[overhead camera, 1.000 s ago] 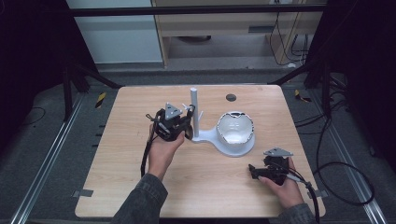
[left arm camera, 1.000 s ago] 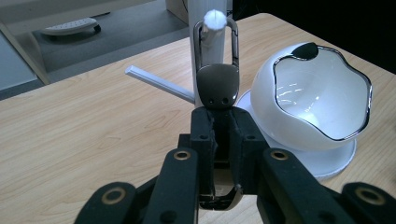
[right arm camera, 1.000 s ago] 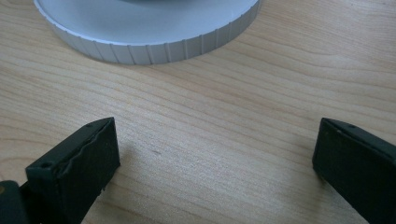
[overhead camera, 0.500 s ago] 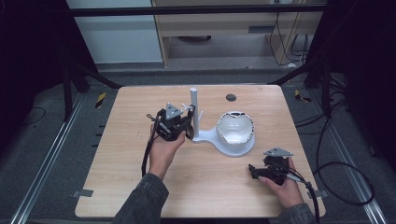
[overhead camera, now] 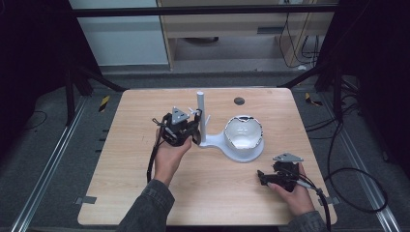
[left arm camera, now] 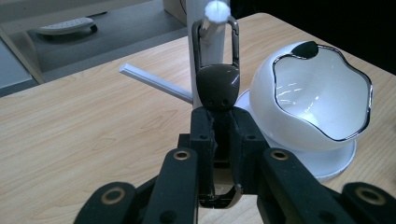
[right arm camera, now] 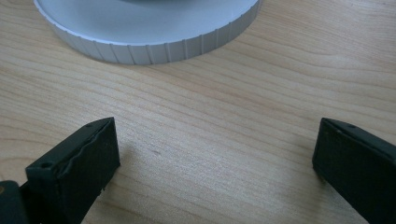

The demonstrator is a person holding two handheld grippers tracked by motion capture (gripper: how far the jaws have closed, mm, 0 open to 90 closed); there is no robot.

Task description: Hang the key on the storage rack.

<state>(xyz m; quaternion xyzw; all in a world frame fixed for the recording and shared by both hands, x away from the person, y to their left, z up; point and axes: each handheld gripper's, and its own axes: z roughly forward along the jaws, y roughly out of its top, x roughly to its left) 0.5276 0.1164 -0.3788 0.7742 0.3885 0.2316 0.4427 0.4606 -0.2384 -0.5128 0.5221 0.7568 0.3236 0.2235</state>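
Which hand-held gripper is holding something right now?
The left hand-held gripper: its jaws are shut on a dark carabiner clip at the white stand's peg. The right hand-held gripper is open over bare table.

wooden table (overhead camera: 145,193): white stand (overhead camera: 212,142), dark disc (overhead camera: 239,101)

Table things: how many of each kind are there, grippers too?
Grippers: 2, the left gripper shut on the key ring, and the right gripper open.
Key rings: 1.
White stands with pegs: 1.
White bowls: 1.
Dark round spots on the table: 1.
Total: 6
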